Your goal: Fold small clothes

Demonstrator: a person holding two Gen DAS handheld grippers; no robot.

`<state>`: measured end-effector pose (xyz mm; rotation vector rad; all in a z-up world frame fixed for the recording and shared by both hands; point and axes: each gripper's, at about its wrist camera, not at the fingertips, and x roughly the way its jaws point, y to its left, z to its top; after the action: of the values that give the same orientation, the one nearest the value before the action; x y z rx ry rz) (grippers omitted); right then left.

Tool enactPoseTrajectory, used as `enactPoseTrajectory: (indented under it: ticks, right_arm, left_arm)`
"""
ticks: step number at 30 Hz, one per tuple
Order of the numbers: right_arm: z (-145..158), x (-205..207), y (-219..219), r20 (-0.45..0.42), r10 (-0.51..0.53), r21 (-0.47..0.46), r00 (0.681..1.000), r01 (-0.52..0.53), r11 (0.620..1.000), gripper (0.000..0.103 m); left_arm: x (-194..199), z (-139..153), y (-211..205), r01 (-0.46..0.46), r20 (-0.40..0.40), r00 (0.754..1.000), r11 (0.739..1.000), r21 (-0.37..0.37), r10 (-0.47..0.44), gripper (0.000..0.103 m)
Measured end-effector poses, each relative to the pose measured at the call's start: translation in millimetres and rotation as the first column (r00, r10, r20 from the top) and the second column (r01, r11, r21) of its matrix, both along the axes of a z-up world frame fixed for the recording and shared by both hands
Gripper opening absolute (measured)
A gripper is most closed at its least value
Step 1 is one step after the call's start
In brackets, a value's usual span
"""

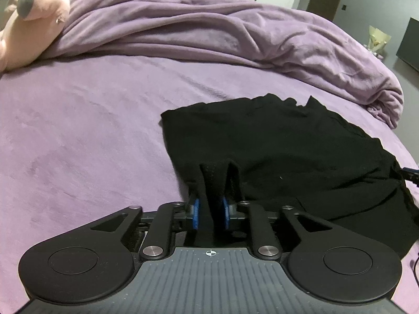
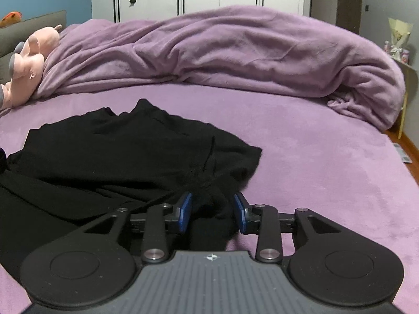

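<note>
While the black garment (image 1: 275, 151) lies rumpled on the purple bed (image 1: 78, 130) | left gripper (image 1: 210, 206) pinching its 6 o'clock edge | right gripper (image 2: 212, 209) spread around a bunch, not clamped | folding looks barely begun

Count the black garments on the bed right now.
1: the black garment lies spread on the bed, near edge between both grippers' fingers. Layers beneath may hide more.
</note>
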<state>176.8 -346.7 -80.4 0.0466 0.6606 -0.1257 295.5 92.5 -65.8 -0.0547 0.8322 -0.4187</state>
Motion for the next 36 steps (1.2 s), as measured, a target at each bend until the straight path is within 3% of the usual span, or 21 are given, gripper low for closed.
enactPoseTrajectory:
  ticks: [4,8,12,17,22,24,27,32,34,36]
  right_arm:
    - [-3.2,7.8,4.6,0.001,0.028,-0.01,1.0,-0.028,1.0,0.032]
    - [-3.6,9.5,9.8,-0.012,0.013,-0.024,1.0,-0.013,1.0,0.009]
    - [7.5,-2.2,14.9,0.033,-0.019,-0.046,0.999,0.021,0.999,0.007]
    - [42.0,-27.1,7.9,0.143,-0.05,0.031,0.988,0.046,0.998,0.006]
    - [70.9,-28.4,-7.7,0.21,-0.093,0.146,0.973,0.063,0.987,0.004]
    - [75.3,-16.2,-13.9,0.213,-0.127,0.167,0.969,0.092,0.982,0.004]
    - [68.3,10.4,-21.3,0.172,-0.17,0.188,0.97,0.137,0.973,0.004]
    - [27.1,57.8,-34.6,-0.008,-0.171,0.238,0.985,0.168,0.957,0.004]
    - [17.3,62.7,-33.1,-0.024,-0.144,0.218,0.989,0.146,0.965,0.006]
    - [11.4,63.7,-30.5,-0.037,-0.111,0.195,0.993,0.116,0.974,0.016]
  left_arm:
    - [0.0,-2.2,-5.4,0.015,0.001,1.0,1.0,0.022,-0.015,0.023]
    - [-1.7,-3.0,-11.9,0.02,0.025,0.999,0.998,0.064,-0.021,0.011]
    - [-8.8,8.1,-7.2,0.002,0.059,0.998,0.999,0.051,-0.005,0.01]
    - [-16.4,41.0,13.6,-0.018,0.078,0.997,0.999,-0.048,0.022,0.008]
    - [-1.8,80.2,26.3,-0.067,0.113,0.989,0.979,-0.194,0.09,0.008]
    - [15.3,86.1,22.1,-0.093,0.134,0.984,0.978,-0.186,0.119,0.008]
    - [49.5,76.0,9.3,-0.139,0.113,0.982,0.983,-0.124,0.153,0.008]
    - [86.9,26.3,-6.4,-0.184,-0.029,0.983,0.982,-0.035,0.183,0.01]
    - [86.5,12.7,-9.6,-0.158,-0.061,0.986,0.987,-0.028,0.157,0.018]
    - [80.8,5.9,-9.1,-0.112,-0.057,0.992,0.992,-0.055,0.109,0.031]
